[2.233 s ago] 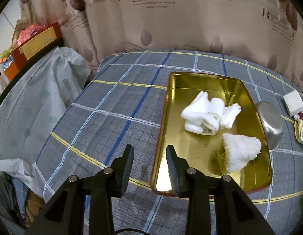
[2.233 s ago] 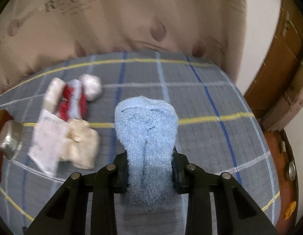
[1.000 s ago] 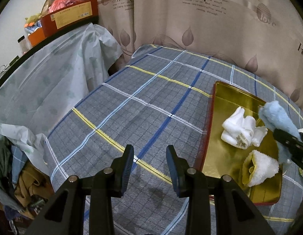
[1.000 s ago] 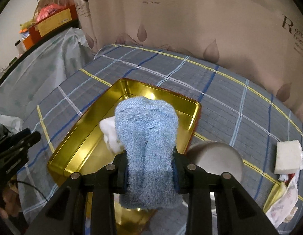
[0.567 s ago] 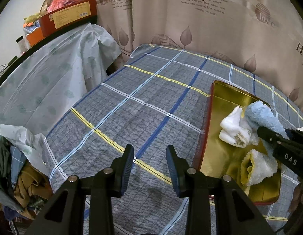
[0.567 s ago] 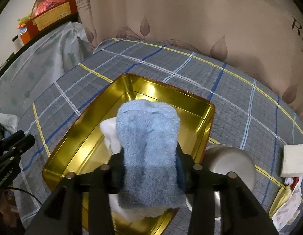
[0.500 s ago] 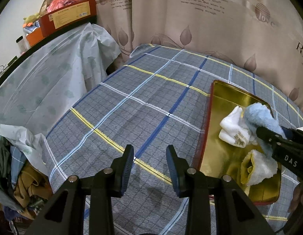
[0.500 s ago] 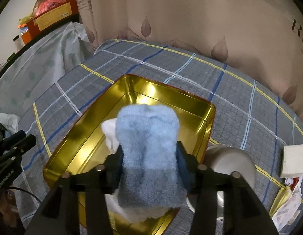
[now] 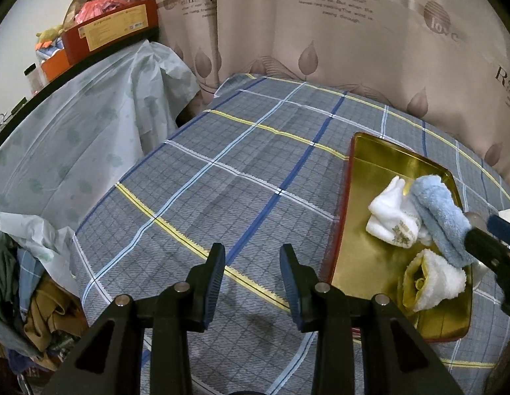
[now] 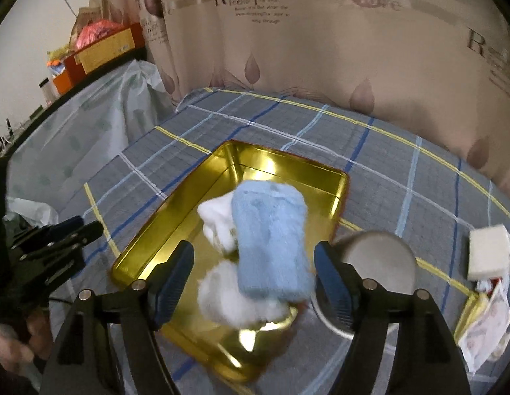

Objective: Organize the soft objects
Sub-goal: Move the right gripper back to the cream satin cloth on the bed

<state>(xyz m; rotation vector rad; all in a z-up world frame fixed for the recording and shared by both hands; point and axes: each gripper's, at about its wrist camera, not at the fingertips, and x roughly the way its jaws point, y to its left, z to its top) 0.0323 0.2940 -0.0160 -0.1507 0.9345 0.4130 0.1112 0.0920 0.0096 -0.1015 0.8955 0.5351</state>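
Right tongs [image 10: 253, 271] just opening, jaws apart; left tongs [image 9: 251, 283] parted, empty.

The curtain [image 9: 354, 42] at the far side bears printed script: "Romaic feeling" in large letters, as it reads in the left wrist view, with several lines of smaller print under it too fine to read. To its right on the same curtain stands "love" beside a round emblem, cut off at the edge. A red box [image 9: 113, 29] far left carries a yellow label [image 9: 116, 24] whose print is illegible.
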